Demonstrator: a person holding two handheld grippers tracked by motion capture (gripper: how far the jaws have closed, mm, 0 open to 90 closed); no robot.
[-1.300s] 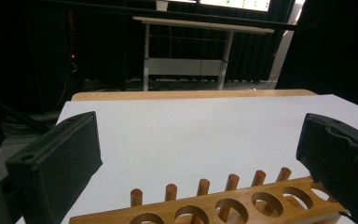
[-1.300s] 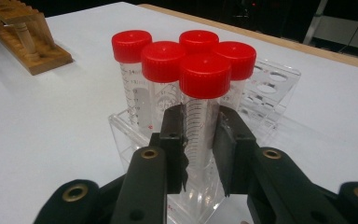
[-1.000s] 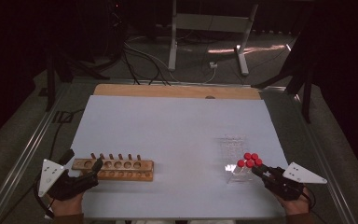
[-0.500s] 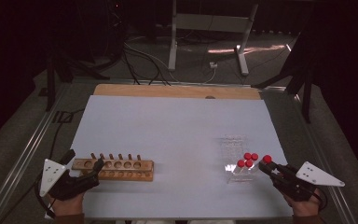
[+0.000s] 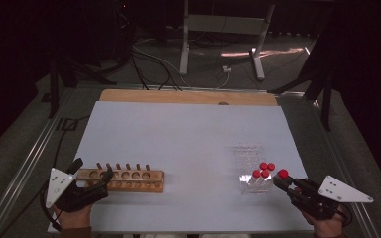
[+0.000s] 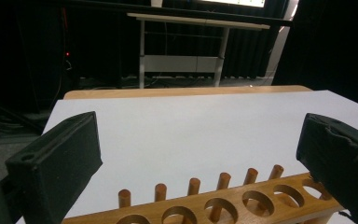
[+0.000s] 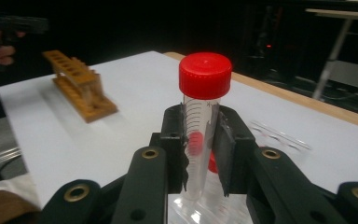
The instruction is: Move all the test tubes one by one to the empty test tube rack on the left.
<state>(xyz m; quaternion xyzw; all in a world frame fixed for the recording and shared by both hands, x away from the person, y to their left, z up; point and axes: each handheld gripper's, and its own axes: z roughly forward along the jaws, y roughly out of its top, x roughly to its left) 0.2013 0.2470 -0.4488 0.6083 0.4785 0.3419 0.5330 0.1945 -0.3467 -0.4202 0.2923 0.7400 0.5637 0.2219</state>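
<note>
The red-capped tube [image 7: 200, 126], sitting in the clear holder [image 5: 250, 168] a second ago, is now rising just right of it, clamped in the right tongs [image 5: 284, 181], heading for the wooden rack [image 5: 121, 179] near-left, which the wide-open left tongs [image 5: 92, 174] are straddling on the counter [image 5: 188, 134].

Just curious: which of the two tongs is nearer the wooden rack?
Left. The left tongs straddle the wooden rack's end, jaws open. The right tongs are across the table, gripping a red-capped tube.
</note>
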